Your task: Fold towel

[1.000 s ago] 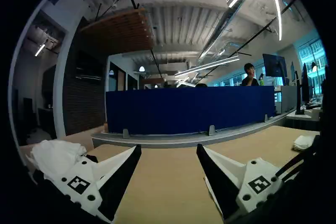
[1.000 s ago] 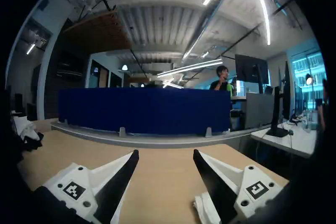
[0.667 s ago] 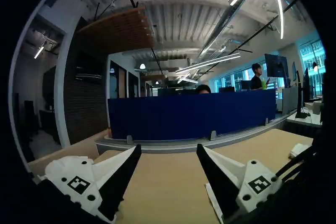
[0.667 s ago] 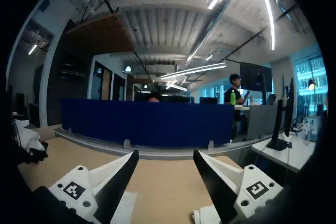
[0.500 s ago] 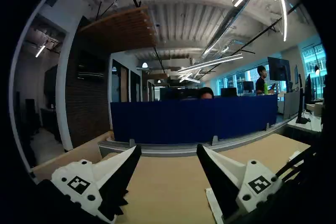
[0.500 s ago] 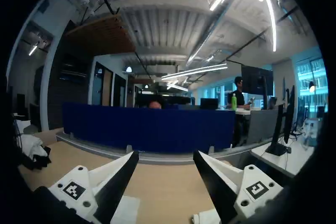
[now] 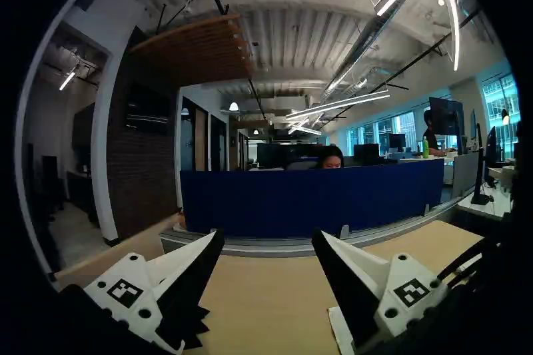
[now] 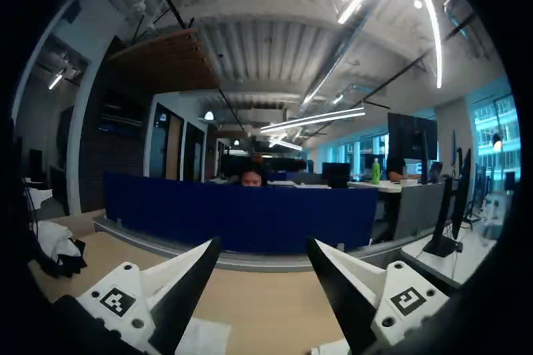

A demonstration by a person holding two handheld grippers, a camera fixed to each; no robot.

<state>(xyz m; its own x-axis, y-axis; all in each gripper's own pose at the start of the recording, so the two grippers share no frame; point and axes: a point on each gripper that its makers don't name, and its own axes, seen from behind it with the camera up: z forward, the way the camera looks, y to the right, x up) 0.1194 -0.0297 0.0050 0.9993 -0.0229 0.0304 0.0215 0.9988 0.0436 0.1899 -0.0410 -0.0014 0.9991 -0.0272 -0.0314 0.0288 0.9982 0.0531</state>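
My left gripper (image 7: 266, 238) is open over the wooden table (image 7: 266, 302), with nothing between its white fingers (image 7: 180, 268). A white towel corner (image 7: 336, 332) lies flat under its right finger. My right gripper (image 8: 262, 243) is open too, held above the same table (image 8: 266, 308). Under its left finger lies a flat piece of white towel (image 8: 203, 338), and another white edge (image 8: 333, 348) peeks out below the right finger.
A blue partition (image 7: 306, 202) on a grey rail closes the table's far side, with a person's head behind it. A heap of white cloth (image 8: 56, 238) with something black (image 8: 70, 265) sits at the table's left. Black fabric (image 7: 193, 328) lies low left. Monitors (image 8: 460, 202) stand on a desk at right.
Both views have risen, so less table shows and more of the room beyond the partition. The white cloth heap slid out of the left gripper view. Both grippers stayed open.
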